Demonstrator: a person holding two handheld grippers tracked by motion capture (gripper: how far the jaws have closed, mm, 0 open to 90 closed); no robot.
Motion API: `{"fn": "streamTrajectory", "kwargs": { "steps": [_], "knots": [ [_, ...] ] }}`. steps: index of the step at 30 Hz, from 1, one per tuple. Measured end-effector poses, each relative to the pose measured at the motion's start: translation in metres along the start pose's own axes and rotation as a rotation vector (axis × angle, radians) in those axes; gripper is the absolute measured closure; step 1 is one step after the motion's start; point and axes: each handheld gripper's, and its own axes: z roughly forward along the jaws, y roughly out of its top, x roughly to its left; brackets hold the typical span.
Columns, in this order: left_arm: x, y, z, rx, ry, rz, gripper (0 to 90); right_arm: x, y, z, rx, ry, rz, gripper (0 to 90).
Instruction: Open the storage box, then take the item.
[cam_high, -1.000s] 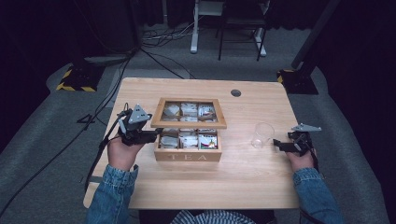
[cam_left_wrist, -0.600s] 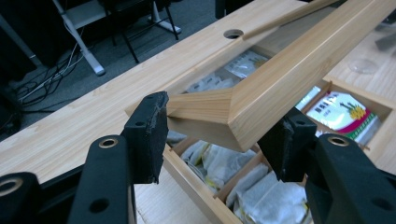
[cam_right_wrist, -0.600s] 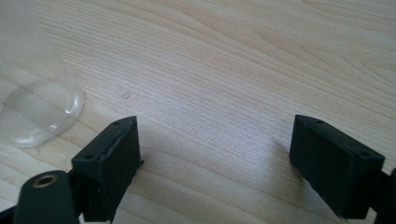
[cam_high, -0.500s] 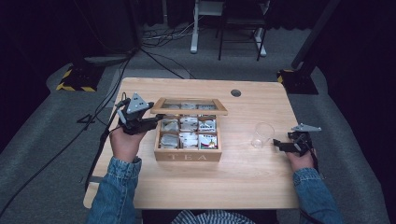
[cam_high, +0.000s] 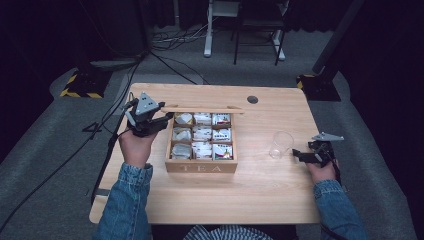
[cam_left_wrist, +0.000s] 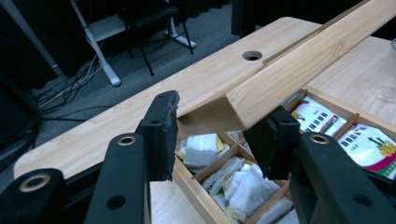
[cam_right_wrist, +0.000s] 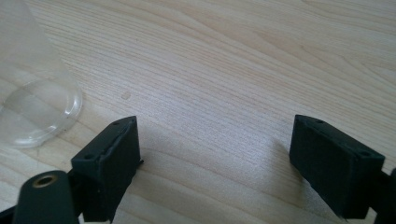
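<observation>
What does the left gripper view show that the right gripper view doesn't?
Left gripper view: left tongs, jaws just closed further, clamped on the hinged light-wood lid, raised over the compartmented wooden tea box of white tea bags; round cable hole behind. Right gripper view: right tongs open above bare wood, clear plastic cup beside them. Both: the light wooden table.

The table (cam_high: 260, 200) was evenly lit from overhead while its surroundings fell nearly black. Both gripper views looked soft, with near jaws blurred and faint shadows beneath them.
</observation>
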Motion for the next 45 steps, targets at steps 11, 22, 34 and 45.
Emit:
{"fn": "streamTrajectory", "kwargs": {
  "steps": [11, 22, 34, 45],
  "knots": [
    [0.007, 0.012, 0.004, -0.036, 0.015, -0.046, 55.6, 0.0, 0.0, 0.0, 0.001, -0.001, -0.001, 16.4],
    [0.009, 0.015, 0.009, -0.057, 0.039, -0.071, 55.8, 0.002, -0.001, -0.001, 0.001, -0.014, 0.012, 16.5],
    [0.007, 0.018, 0.014, -0.037, 0.072, -0.07, 55.7, 0.006, -0.002, -0.003, -0.006, -0.031, 0.031, 20.2],
    [0.005, 0.017, 0.012, -0.028, 0.073, -0.059, 55.7, 0.006, -0.003, -0.004, -0.014, -0.033, 0.036, 25.8]
  ]
}}
